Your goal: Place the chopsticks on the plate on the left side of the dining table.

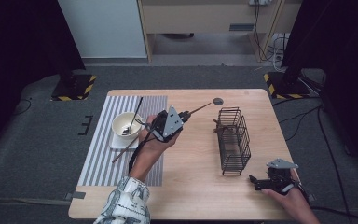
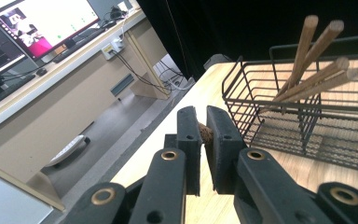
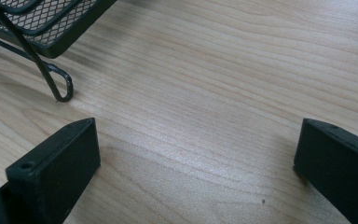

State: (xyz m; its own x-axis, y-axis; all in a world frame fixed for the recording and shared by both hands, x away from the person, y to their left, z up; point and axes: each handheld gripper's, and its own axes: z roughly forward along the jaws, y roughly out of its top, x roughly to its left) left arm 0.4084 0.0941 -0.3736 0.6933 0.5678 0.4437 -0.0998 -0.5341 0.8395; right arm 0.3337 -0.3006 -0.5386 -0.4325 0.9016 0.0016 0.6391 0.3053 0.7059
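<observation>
Left hand-held gripper point(image 1: 185, 115) pinches a chopstick point(image 1: 200, 108) (pointing far-right); the wire basket point(image 1: 233, 140) lies right.

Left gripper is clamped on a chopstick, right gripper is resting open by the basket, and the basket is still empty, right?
Not empty: the left gripper view shows chopsticks already standing in the basket. The left gripper is clamped on a chopstick; the right gripper is open.

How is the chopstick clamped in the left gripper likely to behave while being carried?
The chopstick looks stiff, thin wood, so probably light. Held by one end in the left gripper, its long free end may pivot or slip.
</observation>
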